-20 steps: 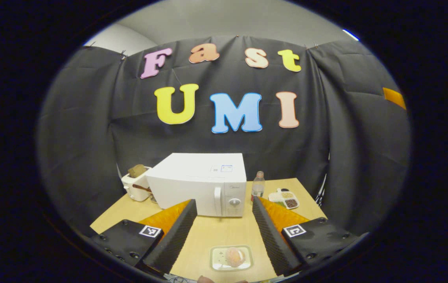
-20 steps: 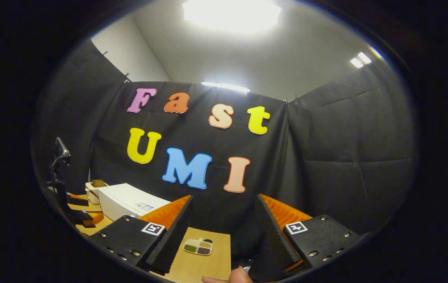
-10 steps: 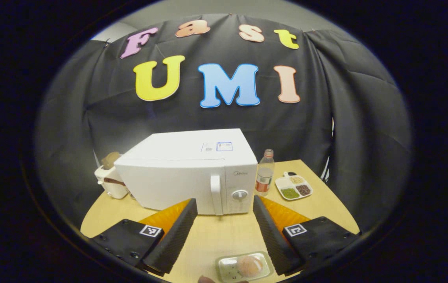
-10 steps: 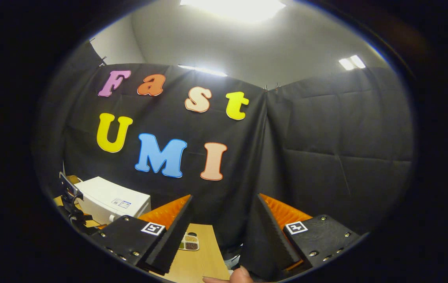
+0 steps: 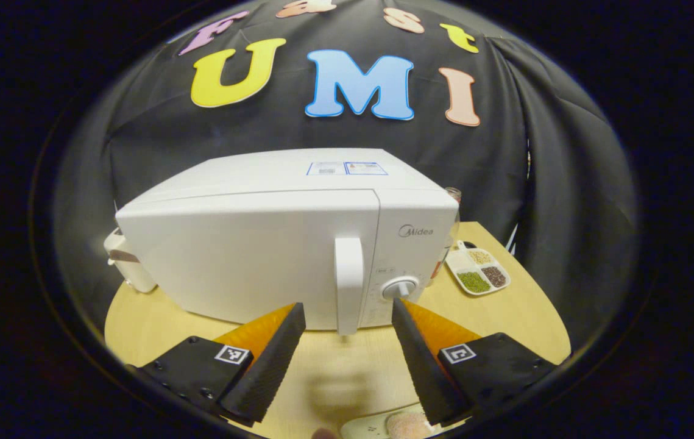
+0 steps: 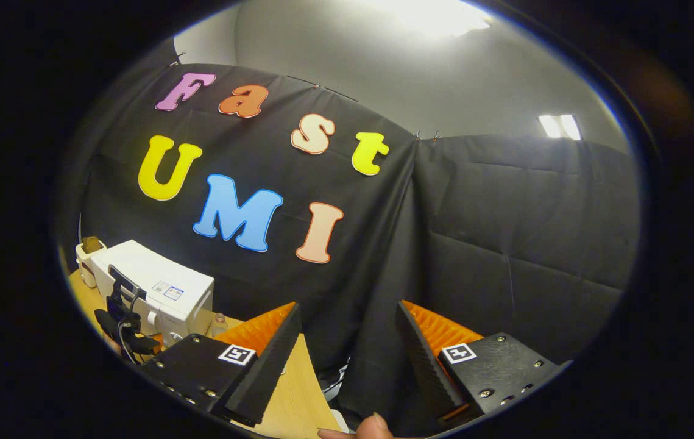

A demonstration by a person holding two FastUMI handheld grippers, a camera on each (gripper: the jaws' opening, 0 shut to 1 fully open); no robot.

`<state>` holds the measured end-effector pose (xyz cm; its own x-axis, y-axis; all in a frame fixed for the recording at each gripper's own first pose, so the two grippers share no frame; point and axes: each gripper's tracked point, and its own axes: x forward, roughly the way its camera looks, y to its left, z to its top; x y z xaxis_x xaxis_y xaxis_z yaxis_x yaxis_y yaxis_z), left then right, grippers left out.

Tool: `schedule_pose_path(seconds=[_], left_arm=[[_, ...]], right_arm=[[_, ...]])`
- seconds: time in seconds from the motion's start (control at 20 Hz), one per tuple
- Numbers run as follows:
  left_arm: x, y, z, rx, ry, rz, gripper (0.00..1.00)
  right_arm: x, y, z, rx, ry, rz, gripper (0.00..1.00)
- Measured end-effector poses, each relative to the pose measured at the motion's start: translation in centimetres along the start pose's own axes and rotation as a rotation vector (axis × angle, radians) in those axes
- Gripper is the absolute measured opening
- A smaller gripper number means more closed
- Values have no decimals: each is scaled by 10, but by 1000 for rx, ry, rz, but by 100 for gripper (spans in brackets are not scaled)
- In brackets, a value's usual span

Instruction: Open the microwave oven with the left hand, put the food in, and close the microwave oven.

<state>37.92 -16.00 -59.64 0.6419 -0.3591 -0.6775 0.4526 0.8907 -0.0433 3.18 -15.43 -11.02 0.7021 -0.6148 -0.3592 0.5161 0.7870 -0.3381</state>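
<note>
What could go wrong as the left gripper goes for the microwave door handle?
1. The left gripper is open and the handle sits slightly left of the dial; a rightward drift may hit the dial instead.
2. The food tray lies right below the gripper and could get bumped.

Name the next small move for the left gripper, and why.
Probably ease forward so the left gripper, open, straddles the door handle, then shut. The microwave door is shut, and the handle stands just beyond the fingertips, centred between them.
</note>
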Motion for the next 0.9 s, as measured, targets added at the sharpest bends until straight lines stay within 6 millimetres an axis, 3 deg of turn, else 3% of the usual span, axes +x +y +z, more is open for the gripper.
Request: schedule_pose_path(seconds=[0.3, 0.4, 0.55, 0.7, 0.9], left_arm=[[29, -5, -2, 19, 9, -42, 92], [33, -3, -1, 26, 9, -25, 77], [34, 2, 2, 28, 34, 33, 39], [34, 0, 1, 9, 13, 13, 36], [36, 0, 1, 34, -3, -5, 22]], right_arm=[[-6, -1, -13, 9, 52, -23, 95], [-9, -3, -13, 29, 56, -28, 96], [-12, -3, -21, 26, 61, -30, 95], [-20, -6, -23, 48, 63, -33, 96], [-28, -10, -30, 46, 69, -26, 96]])
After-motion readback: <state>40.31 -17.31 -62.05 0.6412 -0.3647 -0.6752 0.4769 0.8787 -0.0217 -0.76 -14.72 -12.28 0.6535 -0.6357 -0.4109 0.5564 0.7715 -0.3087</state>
